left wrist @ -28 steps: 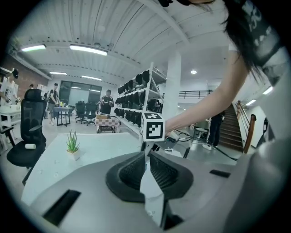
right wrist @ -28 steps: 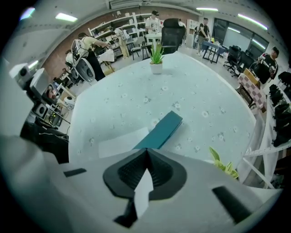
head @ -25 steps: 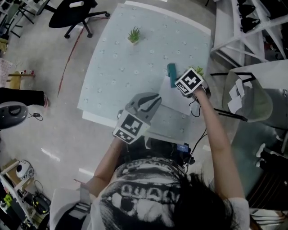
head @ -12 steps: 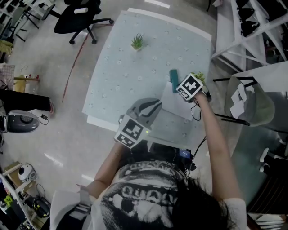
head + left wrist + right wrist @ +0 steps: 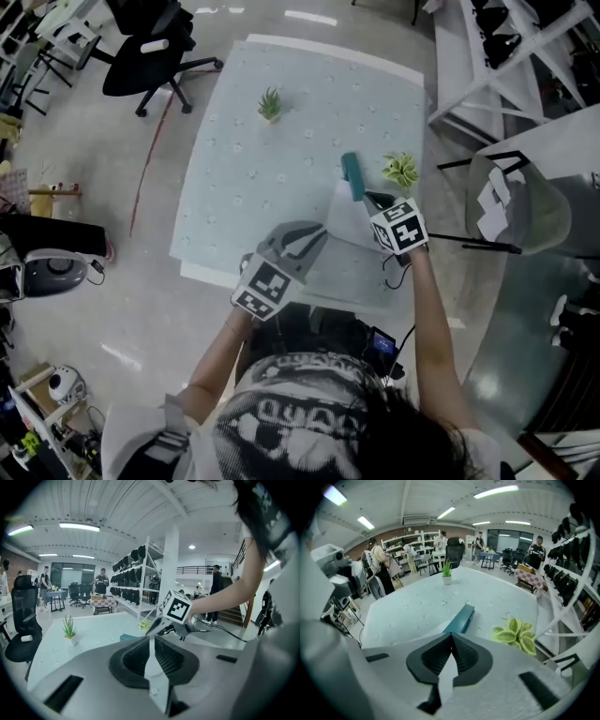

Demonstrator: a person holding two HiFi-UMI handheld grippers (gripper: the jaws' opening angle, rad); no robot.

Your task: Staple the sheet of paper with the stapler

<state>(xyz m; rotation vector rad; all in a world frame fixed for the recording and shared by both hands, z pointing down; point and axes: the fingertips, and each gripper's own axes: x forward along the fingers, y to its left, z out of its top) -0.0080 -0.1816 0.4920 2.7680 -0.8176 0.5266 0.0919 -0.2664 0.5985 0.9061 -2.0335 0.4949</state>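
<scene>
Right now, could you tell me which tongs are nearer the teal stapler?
Right. The right tongs hold the sheet of paper just beside the stapler; the left tongs grip it farther back.

My head camera looks steeply down from high above the worktop (image 5: 281,178), with the stapler (image 5: 353,176) just above mid-frame. The camera on my right gripper (image 5: 372,200) sits close behind the stapler, facing over it across the worktop. The one on my left gripper (image 5: 322,229) looks from farther back, and all three views share the stapler.
</scene>
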